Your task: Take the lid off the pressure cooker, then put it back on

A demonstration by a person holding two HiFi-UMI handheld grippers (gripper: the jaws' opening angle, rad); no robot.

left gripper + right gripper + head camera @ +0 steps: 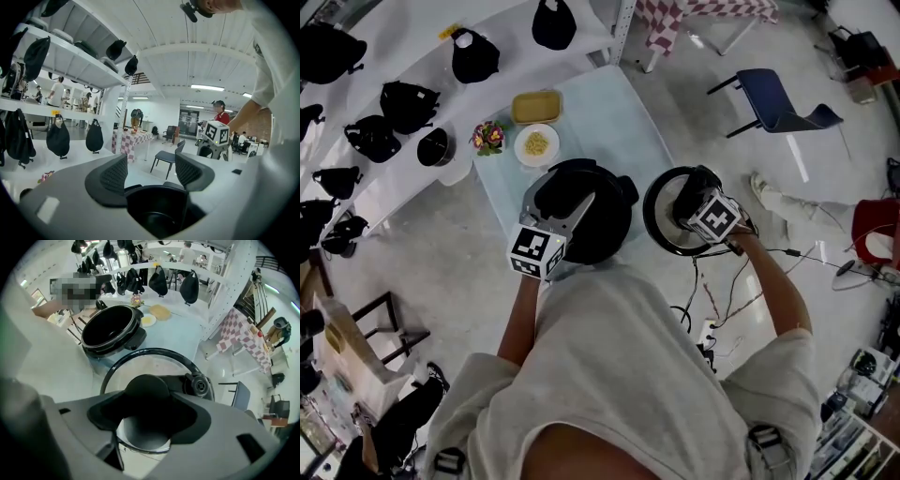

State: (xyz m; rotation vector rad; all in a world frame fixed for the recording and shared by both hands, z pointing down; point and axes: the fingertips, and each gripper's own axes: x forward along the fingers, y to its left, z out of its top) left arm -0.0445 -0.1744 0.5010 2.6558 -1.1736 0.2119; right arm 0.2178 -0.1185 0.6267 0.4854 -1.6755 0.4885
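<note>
The round lid point(154, 351), clear glass in a black rim with a black knob, hangs beside the open black cooker point(110, 326). The right gripper point(147, 401) pinches its knob. The left gripper point(151, 171) is spread over the cooker.

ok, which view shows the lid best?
Right gripper view: the lid fills the frame, with most of its rim clear and the knob between the jaws. Head view shows only its left rim; the right gripper covers the rest. Left gripper view doesn't show it.

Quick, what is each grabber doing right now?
Left gripper: open, pinching nothing.
Right gripper: shut on the lid, by its knob.
</note>
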